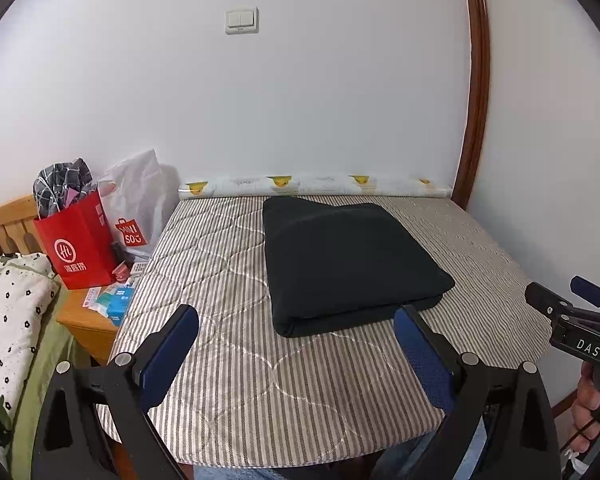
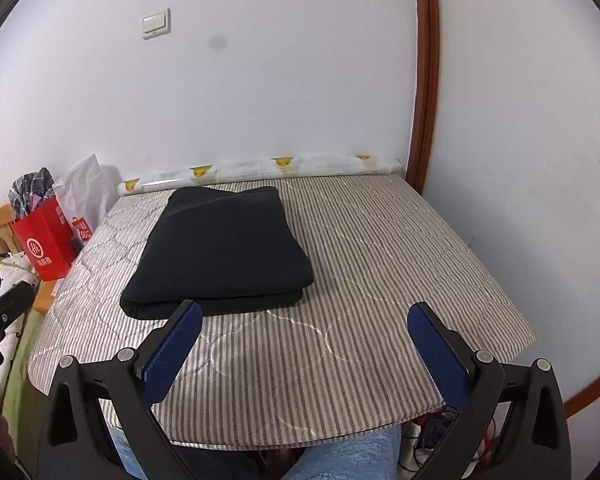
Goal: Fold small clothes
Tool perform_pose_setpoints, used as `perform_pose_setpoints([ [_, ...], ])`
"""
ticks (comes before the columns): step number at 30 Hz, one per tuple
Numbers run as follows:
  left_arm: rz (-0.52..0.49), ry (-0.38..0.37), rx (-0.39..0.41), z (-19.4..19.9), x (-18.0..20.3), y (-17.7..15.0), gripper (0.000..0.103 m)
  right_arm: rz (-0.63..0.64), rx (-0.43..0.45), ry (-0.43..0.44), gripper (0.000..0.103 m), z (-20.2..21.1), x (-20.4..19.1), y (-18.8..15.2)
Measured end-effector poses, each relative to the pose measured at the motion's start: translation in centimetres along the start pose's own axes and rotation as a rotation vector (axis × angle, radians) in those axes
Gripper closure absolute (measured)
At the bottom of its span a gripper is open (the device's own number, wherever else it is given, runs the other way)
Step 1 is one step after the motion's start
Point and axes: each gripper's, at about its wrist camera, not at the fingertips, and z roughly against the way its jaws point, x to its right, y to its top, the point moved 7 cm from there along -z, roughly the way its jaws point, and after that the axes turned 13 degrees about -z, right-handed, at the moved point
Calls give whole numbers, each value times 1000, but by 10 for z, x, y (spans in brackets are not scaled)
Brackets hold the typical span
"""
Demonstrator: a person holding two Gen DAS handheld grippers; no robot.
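Black tongs point(image 1: 296, 312), blue pads point(image 1: 168, 354)

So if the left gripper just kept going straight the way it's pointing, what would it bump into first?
Probably the folded black garment. The left gripper is open and empty, angled down over the striped mattress, and the garment's near edge lies right ahead. Depth is uncertain; it could meet the mattress first.
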Motion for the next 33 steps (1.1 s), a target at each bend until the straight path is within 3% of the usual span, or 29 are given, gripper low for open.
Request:
perform_pose_setpoints([
  [33, 26, 4, 3, 2, -7, -2, 4, 17, 18, 5, 2, 4, -4, -1],
])
